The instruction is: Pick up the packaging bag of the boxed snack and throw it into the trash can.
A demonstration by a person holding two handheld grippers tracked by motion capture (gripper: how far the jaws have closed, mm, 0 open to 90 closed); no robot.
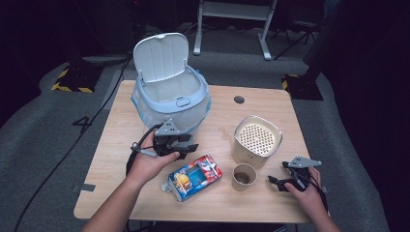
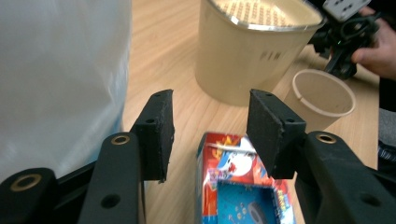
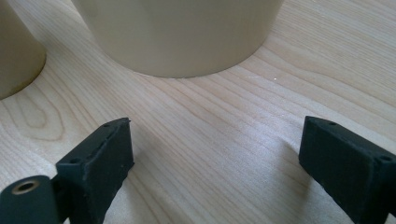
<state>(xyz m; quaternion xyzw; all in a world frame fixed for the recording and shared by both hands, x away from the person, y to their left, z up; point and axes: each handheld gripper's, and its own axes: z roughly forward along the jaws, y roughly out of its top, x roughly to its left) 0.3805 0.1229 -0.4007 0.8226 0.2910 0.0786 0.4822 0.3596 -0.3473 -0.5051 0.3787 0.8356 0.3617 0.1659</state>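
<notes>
We hover the left hand-held gripper [image 2: 210,135], jaws wide, over the colourful cardboard snack box [image 1: 192,177] near the surface's front edge; closing likely comes next. Right hand-held gripper [image 3: 215,163] wide, empty.

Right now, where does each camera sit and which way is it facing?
High view: above the person's side, looking forward and down on the table; both forearms, left tool and right tool show.
Left gripper view: rides the left tool, looking over the colourful box toward the beige container; its open jaws show.
Right gripper view: rides the right tool, low over bare wood, facing the beige container; jaws open.
Shared: all three show the beige container.
</notes>
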